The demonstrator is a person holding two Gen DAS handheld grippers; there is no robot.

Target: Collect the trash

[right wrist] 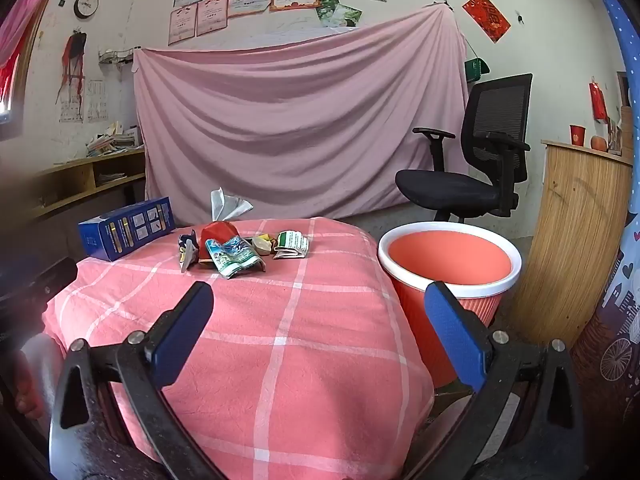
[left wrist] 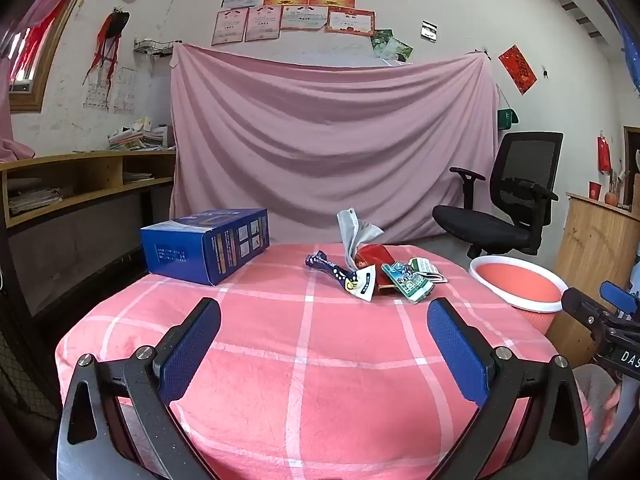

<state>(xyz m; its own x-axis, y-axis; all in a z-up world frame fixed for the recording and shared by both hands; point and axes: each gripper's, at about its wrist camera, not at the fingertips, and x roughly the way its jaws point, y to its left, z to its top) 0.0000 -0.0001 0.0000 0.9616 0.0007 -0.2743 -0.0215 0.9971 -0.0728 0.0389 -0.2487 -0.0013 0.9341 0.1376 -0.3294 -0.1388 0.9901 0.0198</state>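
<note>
- Crinkled foil and paper: the trash (left wrist: 376, 276) is a loose heap of wrappers at the far middle of the pink checked table (left wrist: 304, 360). I count a dark blue wrapper (left wrist: 330, 270), a red packet (left wrist: 370, 258), a green-and-white packet (left wrist: 408, 280), a grey torn piece (left wrist: 352, 232) standing up behind, and a folded green-white one (right wrist: 292, 245) on the side nearest the bin.
- Handling, my guess: all very light, soft, springy; nothing fragile. Glossy film may slip, and a pinch on one piece could drag its neighbours, since they overlap.
- Where I would take hold: a raised edge or a crumpled bulge rather than a flat face. The upright grey piece and the folded packet offer the easiest edges.
- Bin (right wrist: 450, 258): orange with a white rim, on the floor just beside the table's right side, mouth up, looks empty.
- Left gripper (left wrist: 324, 328): jaws spread wide, nothing between them, over the near half of the table. The heap lies ahead and slightly right, well apart from the pads.
- Right gripper (right wrist: 320, 312): jaws wide too, empty. The heap is ahead and to its left, well apart; the bin sits ahead on its right.
- Blue box (left wrist: 206, 250) at the far left corner; I cannot tell whether it counts as trash.
</note>
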